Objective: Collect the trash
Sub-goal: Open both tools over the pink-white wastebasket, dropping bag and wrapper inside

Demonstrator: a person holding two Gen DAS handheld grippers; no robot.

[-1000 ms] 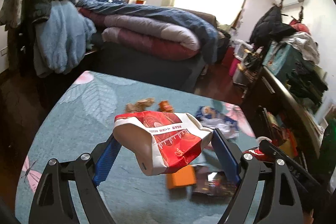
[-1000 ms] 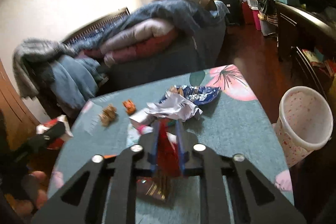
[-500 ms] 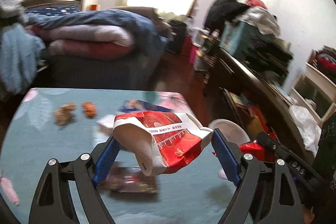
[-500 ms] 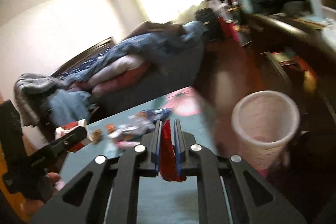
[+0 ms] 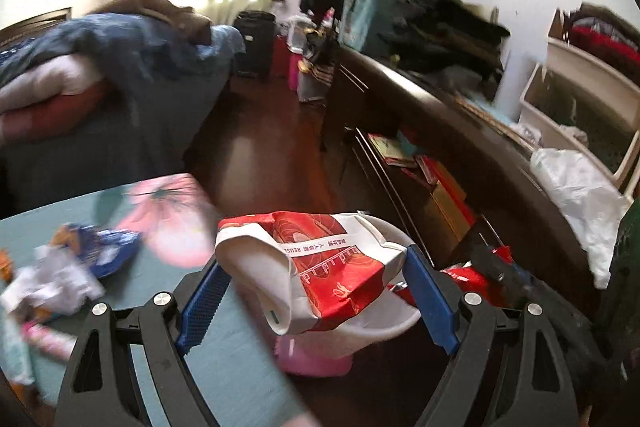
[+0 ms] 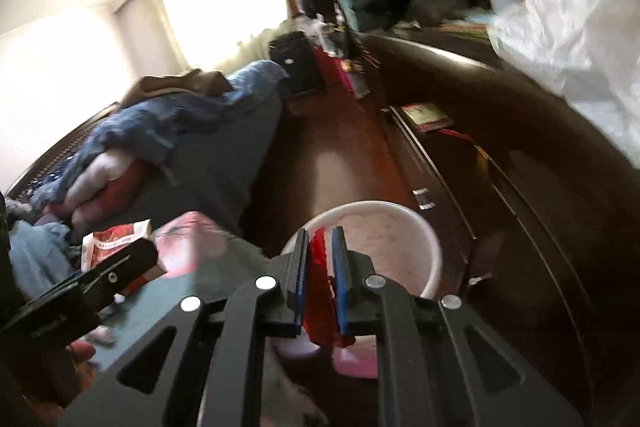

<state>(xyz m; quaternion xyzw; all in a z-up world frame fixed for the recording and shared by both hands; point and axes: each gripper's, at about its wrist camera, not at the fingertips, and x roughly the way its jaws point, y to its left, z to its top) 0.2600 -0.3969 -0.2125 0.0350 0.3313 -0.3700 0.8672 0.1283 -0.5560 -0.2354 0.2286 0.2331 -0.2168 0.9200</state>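
My left gripper [image 5: 316, 275] is shut on a crumpled red and white paper cup [image 5: 320, 267] and holds it over the rim of the white and pink trash bin [image 5: 384, 327] beside the table. My right gripper [image 6: 320, 259] is shut on a thin red wrapper [image 6: 320, 291] and holds it above the same bin [image 6: 416, 247]. The left gripper with the cup [image 6: 116, 239] shows at the left of the right wrist view. The right gripper with its red wrapper [image 5: 460, 273] shows to the right in the left wrist view.
The teal flowered table [image 5: 240, 367] carries a blue wrapper [image 5: 108, 251], white crumpled paper [image 5: 52, 283] and other scraps at its left. A dark dresser [image 5: 460, 131] runs along the right. A bed with piled bedding [image 5: 100, 75] stands to the left, across a wooden floor.
Both grippers have swung right, from over the table to above the trash bin. Each keeps hold of its piece of trash.
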